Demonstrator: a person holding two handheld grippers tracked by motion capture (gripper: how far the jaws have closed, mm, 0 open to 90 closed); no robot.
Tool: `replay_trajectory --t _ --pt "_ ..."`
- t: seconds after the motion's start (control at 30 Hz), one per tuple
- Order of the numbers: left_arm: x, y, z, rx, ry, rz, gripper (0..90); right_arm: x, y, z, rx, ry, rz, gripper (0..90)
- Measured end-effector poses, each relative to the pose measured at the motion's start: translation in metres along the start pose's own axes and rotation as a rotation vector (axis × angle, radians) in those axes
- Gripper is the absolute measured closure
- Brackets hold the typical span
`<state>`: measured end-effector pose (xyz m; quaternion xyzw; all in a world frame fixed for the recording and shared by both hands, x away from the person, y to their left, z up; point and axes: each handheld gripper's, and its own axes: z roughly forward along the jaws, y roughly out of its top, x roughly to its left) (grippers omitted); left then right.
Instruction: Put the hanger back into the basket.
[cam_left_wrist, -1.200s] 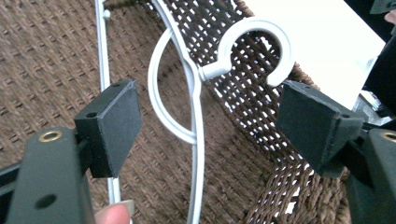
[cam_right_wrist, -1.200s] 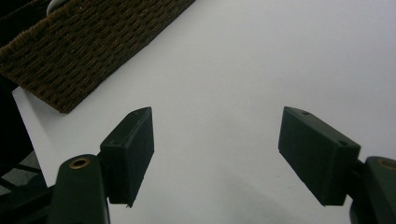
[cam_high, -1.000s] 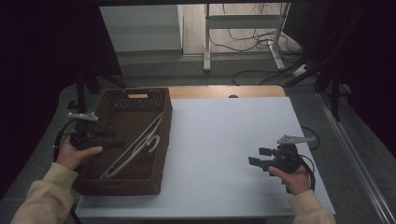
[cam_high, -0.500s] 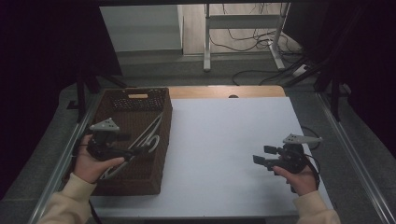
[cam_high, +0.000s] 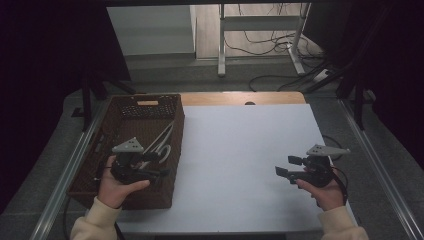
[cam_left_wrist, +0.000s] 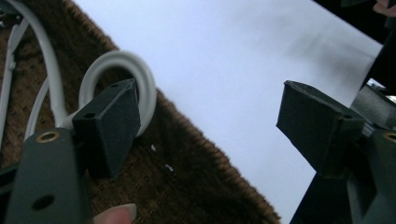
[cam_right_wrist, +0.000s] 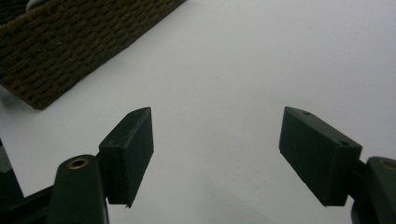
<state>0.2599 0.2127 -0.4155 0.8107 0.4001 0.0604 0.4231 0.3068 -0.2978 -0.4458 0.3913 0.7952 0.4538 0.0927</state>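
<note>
While the left gripper (cam_high: 162, 171) hangs over the near right part of the dark brown woven rectangular basket (cam_high: 95, 150), we note its jaws spread wide, nothing pinched between them. In the left gripper view one pad (cam_left_wrist: 114, 123) sits just in front of the rounded loop handle of the pale grey plastic tongs-like utensil (cam_left_wrist: 135, 74), which lies inside the basket, its long arms running toward the far end. We judge the jaws are held wide so that the loop can be taken between them; contact with the loop we cannot confirm. The right gripper (cam_high: 289, 166) waits well apart over the bare white tabletop (cam_high: 240, 145), jaws likewise wide and empty, pointed toward the basket, likely parked there to receive or steady the utensil once it comes out.
</note>
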Motion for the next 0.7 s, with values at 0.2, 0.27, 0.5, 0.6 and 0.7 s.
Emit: replay_trajectory --t 0.2,0.27,0.5,0.6,0.7 --pt "0.004 -0.01 -0.006 -0.014 0.019 -0.018 20.9 -0.003 -0.002 0.001 0.008 -0.03 -0.007 25.1" --pt "0.006 -0.014 -0.006 -0.007 0.025 -0.026 20.8 -0.004 -0.002 0.001 0.008 -0.037 -0.009 24.6" --pt "0.008 -0.017 -0.007 -0.011 0.025 -0.032 20.9 -0.005 -0.002 0.003 0.011 -0.051 -0.014 23.6" --pt "0.009 -0.016 -0.007 -0.016 0.024 -0.031 20.9 -0.005 -0.002 0.003 0.013 -0.052 -0.019 23.1" --pt "0.007 -0.015 -0.007 -0.017 0.025 -0.032 20.9 -0.007 -0.002 0.003 0.003 -0.052 -0.012 22.4"
